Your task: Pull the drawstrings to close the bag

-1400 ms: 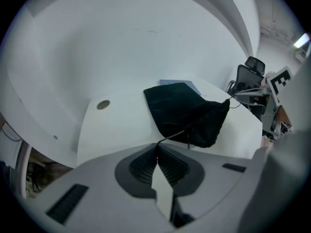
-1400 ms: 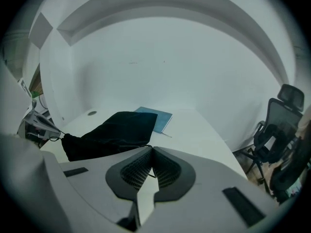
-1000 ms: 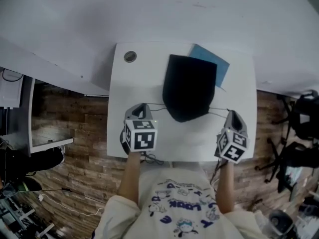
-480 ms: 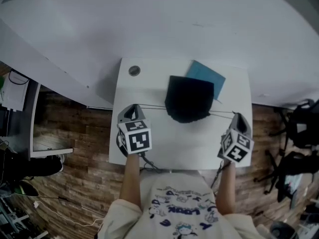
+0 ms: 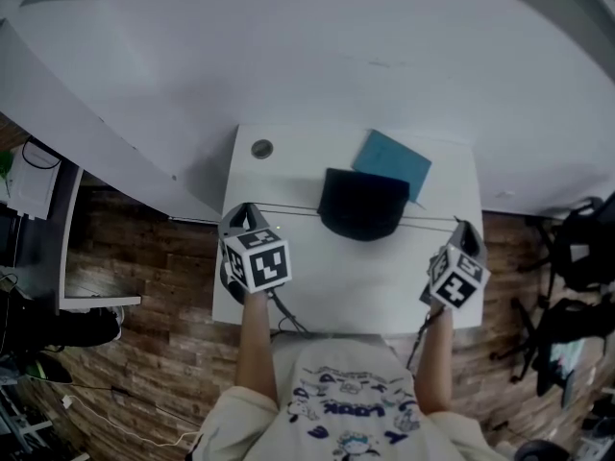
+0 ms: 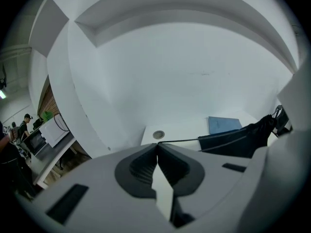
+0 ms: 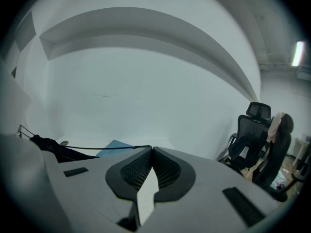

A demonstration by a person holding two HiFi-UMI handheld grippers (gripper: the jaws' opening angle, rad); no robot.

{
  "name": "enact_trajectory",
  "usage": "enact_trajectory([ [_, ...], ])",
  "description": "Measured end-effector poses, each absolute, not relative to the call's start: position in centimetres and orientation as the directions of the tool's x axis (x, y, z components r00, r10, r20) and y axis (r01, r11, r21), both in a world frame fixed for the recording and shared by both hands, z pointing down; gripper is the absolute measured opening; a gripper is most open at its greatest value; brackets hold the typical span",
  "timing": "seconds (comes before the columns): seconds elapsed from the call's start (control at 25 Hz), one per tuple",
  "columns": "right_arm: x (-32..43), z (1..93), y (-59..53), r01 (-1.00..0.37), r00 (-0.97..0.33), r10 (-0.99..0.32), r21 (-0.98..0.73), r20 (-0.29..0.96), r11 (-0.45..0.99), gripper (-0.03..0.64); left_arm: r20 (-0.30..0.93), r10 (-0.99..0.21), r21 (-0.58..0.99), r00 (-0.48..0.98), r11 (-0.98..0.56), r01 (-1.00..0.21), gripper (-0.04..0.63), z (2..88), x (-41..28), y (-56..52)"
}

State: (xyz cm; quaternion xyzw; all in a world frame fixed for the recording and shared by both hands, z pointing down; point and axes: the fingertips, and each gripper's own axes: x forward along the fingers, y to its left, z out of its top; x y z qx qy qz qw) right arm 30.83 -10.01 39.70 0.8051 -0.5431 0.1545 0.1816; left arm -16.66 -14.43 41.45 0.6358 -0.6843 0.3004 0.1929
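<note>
Left gripper (image 6: 157, 143) and right gripper (image 7: 151, 148) each pinch thin black drawstrings (image 6: 180, 140) of one black fabric bag (image 5: 363, 205). A black office chair (image 7: 250, 140) shows in the right gripper view, not the left.

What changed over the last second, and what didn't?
The left gripper and right gripper moved apart, pulling the drawstrings taut and straight; the black bag bunched up shorter. Both stay shut on the drawstrings; the blue book has not moved.
</note>
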Motion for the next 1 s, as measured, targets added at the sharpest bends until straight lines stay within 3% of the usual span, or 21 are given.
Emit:
enact_trajectory([
  [0.56,33.6,38.8,-8.7,-0.895,0.439,-0.788,0.137,0.431,-0.424,0.006,0.639,-0.74,-0.191,-0.211,0.113,-0.975,0.005,41.3,-20.9,-14.4],
  [1.0,35.2,38.8,-8.2,-0.89,0.44,-0.786,0.098,0.434,-0.445,0.006,0.632,-0.747,-0.162,-0.207,0.133,-0.978,0.006,41.3,-21.6,-14.2],
])
